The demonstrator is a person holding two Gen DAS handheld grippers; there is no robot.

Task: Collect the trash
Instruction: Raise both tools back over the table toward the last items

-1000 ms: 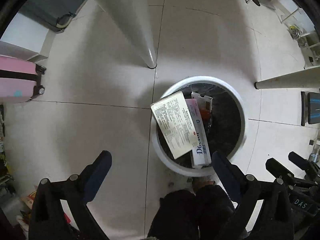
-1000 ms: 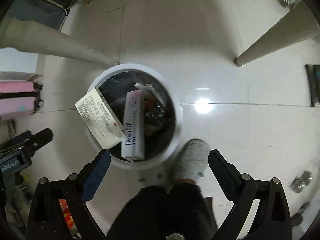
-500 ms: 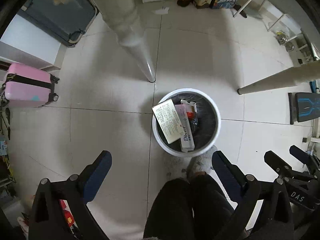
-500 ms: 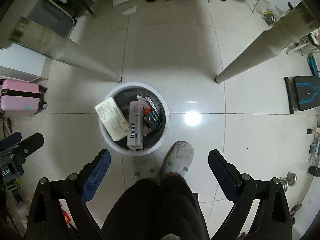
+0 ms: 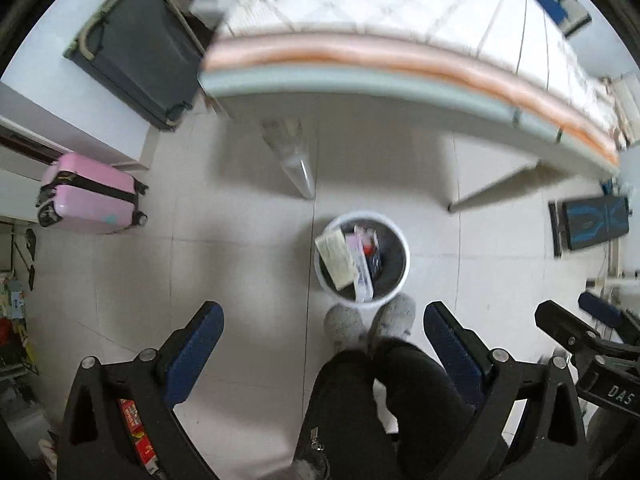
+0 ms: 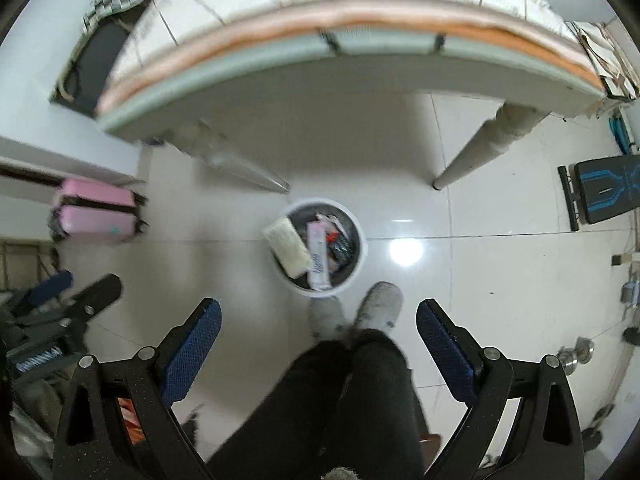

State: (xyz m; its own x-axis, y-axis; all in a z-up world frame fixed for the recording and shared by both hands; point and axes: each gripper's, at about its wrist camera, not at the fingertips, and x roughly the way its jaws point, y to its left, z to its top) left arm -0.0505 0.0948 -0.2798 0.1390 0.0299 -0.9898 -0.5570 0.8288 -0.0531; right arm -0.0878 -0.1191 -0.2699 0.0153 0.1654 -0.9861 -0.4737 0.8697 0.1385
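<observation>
A round white trash bin point(image 5: 403, 276) with a dark liner stands on the tiled floor far below both grippers; it also shows in the right wrist view point(image 6: 360, 258). Inside lie a beige printed box point(image 5: 336, 262), a white and pink "Doctor" box point(image 5: 360, 276) and small red and dark wrappers. The beige box point(image 6: 289, 249) leans over the bin's left rim. My left gripper point(image 5: 320, 324) is open and empty, high above the floor. My right gripper point(image 6: 318, 318) is open and empty too, at similar height.
A table with a tiled top and orange edge point(image 5: 360, 56) fills the upper views, its legs point(image 6: 476, 156) near the bin. A pink suitcase point(image 5: 90, 200) stands at left, a dark case point(image 5: 136, 56) behind it. The person's slippers point(image 5: 368, 320) stand by the bin.
Both grippers have risen well above the bin, which now looks much smaller. The table top has come into view. Both stay open and empty.
</observation>
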